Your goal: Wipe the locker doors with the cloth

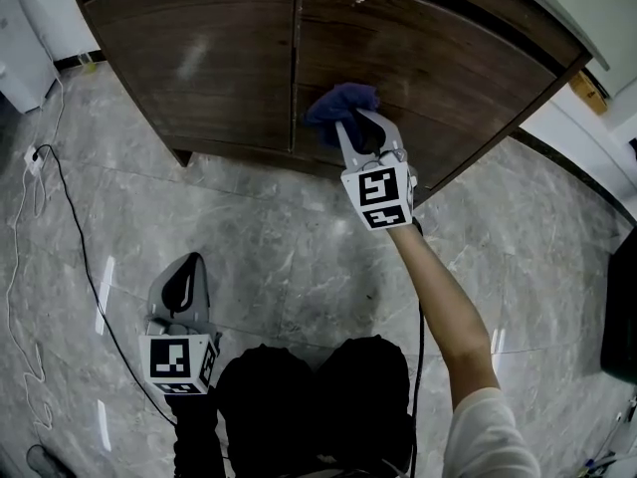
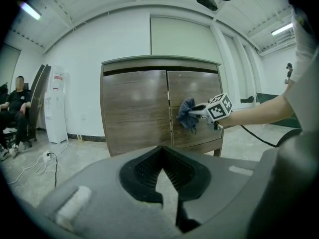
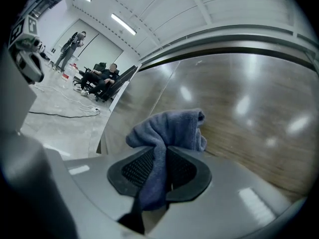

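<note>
While our right gripper (image 1: 350, 132) is pinching the cloth (image 1: 341, 101) at the right door (image 1: 448, 58) inner edge, wood is spreading rightward. Our left gripper (image 1: 185, 279) is hanging closed, well back

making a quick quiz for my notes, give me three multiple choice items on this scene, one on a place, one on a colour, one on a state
1. Where is the cloth?
A) on the floor
B) at the right locker door
C) at the left locker door

2. What colour is the cloth?
A) white
B) red
C) blue

3. How is the right gripper?
A) shut on the cloth
B) open and empty
C) shut on a cable

Answers:
1 B: the head view shows the cloth just right of where the two doors meet.
2 C: it looks blue in all three views.
3 A: the right gripper view shows the cloth pinched between its jaws.
</note>
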Demonstrator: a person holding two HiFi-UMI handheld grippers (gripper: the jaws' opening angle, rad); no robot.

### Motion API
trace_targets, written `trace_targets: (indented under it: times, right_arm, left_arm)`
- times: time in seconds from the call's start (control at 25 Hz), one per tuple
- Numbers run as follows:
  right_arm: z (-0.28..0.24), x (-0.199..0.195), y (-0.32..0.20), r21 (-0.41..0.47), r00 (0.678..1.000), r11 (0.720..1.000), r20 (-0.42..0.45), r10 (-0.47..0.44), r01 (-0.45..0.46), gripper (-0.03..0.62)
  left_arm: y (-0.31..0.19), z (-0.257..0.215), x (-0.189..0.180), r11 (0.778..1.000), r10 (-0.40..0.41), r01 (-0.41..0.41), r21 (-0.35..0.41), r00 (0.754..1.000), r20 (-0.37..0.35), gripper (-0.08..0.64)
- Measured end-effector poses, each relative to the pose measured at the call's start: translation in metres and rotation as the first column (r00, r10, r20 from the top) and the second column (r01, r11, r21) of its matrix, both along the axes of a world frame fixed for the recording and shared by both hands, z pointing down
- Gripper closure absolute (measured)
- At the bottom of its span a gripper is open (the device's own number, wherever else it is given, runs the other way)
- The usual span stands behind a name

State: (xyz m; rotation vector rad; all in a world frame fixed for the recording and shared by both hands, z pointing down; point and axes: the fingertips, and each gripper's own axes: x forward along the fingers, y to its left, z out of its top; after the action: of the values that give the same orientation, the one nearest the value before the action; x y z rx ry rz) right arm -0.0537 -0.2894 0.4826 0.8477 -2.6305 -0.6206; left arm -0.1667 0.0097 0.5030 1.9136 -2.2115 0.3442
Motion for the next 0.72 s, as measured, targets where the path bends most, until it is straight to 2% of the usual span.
trace_targets:
  times: [0.4, 0.72]
  right_arm:
    - [0.056, -0.004, 0.002, -0.082, 0.999, 0.997, -0.043, 0.008, -0.011, 0.506]
    - [0.097, -0.009, 0.004, -0.185, 0.998, 0.983, -0.066, 0.003, -0.015, 0.506]
  left_arm:
    - [0.002, 0.003, -0.002, 1.000, -0.006, 0.006, -0.011, 1.000, 0.001, 0.560]
    - [0.003, 0.005, -0.005, 1.000, -0.009, 0.009, -0.018, 1.000, 0.006, 0.560]
